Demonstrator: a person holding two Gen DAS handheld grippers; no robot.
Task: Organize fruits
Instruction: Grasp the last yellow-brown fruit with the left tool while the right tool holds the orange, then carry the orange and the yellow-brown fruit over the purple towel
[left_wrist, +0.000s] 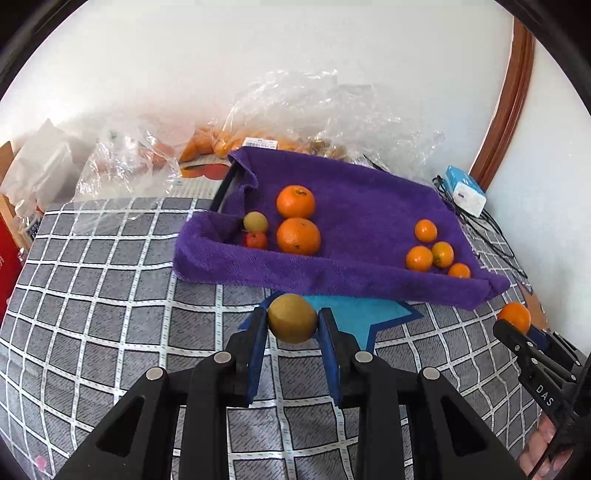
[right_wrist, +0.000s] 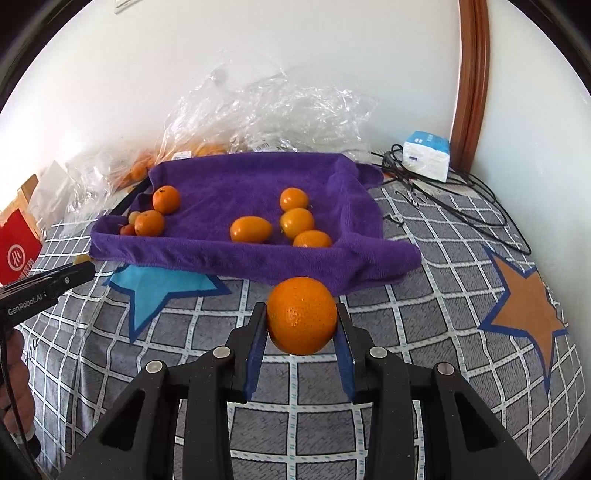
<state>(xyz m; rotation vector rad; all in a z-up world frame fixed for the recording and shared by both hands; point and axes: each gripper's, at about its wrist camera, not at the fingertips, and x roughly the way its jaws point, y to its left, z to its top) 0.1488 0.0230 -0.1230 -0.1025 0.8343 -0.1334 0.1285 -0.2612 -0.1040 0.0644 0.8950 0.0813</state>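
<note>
My left gripper (left_wrist: 292, 320) is shut on a yellow-brown round fruit (left_wrist: 291, 318), held above the checked cloth just in front of the purple towel-lined tray (left_wrist: 362, 284). My right gripper (right_wrist: 301, 317) is shut on an orange (right_wrist: 301, 314), also in front of the tray (right_wrist: 258, 260); it shows at the right edge of the left wrist view (left_wrist: 517, 326). In the tray, two oranges (left_wrist: 297, 218), a small yellow fruit (left_wrist: 255, 221) and a small red fruit (left_wrist: 255, 240) lie at the left. Several kumquats (left_wrist: 432, 251) lie at the right.
Clear plastic bags of fruit (left_wrist: 295, 110) lie behind the tray by the wall. A white and blue box (right_wrist: 426, 155) and black cables (right_wrist: 443, 192) sit at the back right. A red box (right_wrist: 18, 251) stands at the left. The cloth has a blue star (right_wrist: 155, 288) and an orange star (right_wrist: 524, 306).
</note>
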